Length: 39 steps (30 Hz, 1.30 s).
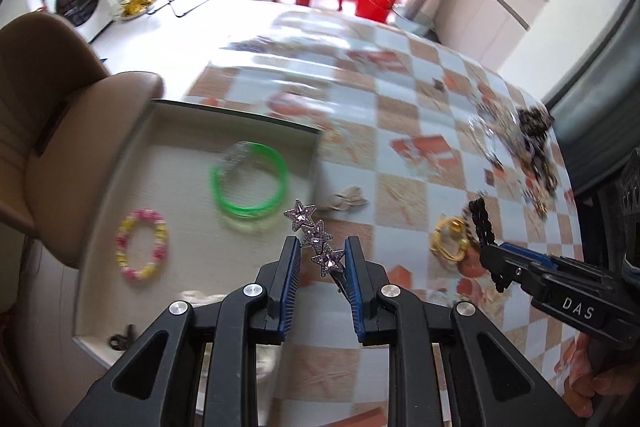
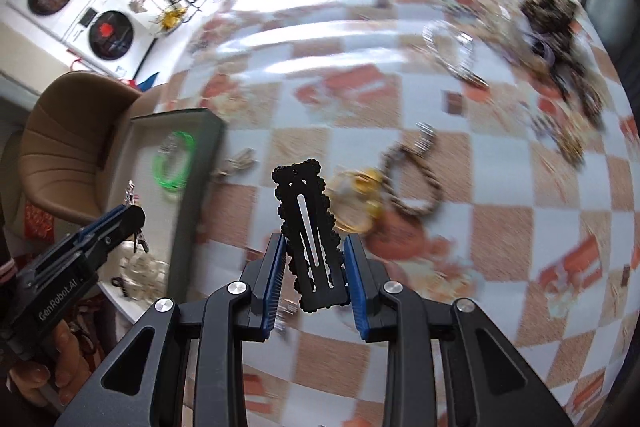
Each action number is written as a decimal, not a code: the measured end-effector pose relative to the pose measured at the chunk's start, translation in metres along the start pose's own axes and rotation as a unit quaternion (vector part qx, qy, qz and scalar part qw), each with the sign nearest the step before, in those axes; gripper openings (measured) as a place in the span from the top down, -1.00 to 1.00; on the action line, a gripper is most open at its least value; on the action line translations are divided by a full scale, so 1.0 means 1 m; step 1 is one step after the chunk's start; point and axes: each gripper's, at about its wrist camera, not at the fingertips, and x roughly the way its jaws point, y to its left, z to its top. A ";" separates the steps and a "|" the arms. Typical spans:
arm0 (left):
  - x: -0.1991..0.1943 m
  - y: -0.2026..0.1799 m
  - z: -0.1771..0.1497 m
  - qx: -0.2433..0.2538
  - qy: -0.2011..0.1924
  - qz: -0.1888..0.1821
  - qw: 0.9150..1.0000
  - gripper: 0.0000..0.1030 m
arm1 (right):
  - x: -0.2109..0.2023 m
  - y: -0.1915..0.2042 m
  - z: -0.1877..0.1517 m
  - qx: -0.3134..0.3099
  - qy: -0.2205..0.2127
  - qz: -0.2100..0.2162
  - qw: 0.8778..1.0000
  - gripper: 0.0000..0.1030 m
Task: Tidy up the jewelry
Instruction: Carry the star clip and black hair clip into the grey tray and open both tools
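My left gripper [image 1: 320, 257] is shut on a hair clip with three purple stars [image 1: 316, 237], held above the table near the right wall of the open tray [image 1: 132, 155]. The tray holds a green bangle [image 1: 248, 183] and a pink and yellow bead bracelet [image 1: 142, 245]. My right gripper [image 2: 314, 267] is shut on a black snap hair clip [image 2: 310, 235] and also shows at the right of the left wrist view [image 1: 490, 259]. A gold ring piece [image 2: 358, 199] and a braided bracelet [image 2: 414, 179] lie on the checkered tablecloth [image 2: 500, 187] just beyond it.
A pile of dark jewelry [image 2: 560, 39] and a clear bangle [image 2: 452, 51] lie at the table's far right. A beige piece [image 1: 346, 203] lies beside the tray. A brown chair [image 1: 48, 99] stands left of the table. Small pieces lie in the tray's near corner [image 2: 140, 267].
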 end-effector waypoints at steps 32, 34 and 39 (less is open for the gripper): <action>0.074 0.145 0.017 -0.074 0.011 0.089 0.993 0.49 | 0.162 0.208 0.096 -0.135 0.068 0.077 0.985 0.37; 0.077 0.146 0.016 -0.073 0.013 0.092 0.993 0.49 | 0.172 0.210 0.098 -0.134 0.076 0.072 0.985 0.37; 0.081 0.144 0.014 -0.069 0.016 0.095 0.993 0.49 | 0.186 0.213 0.098 -0.137 0.087 0.065 0.985 0.36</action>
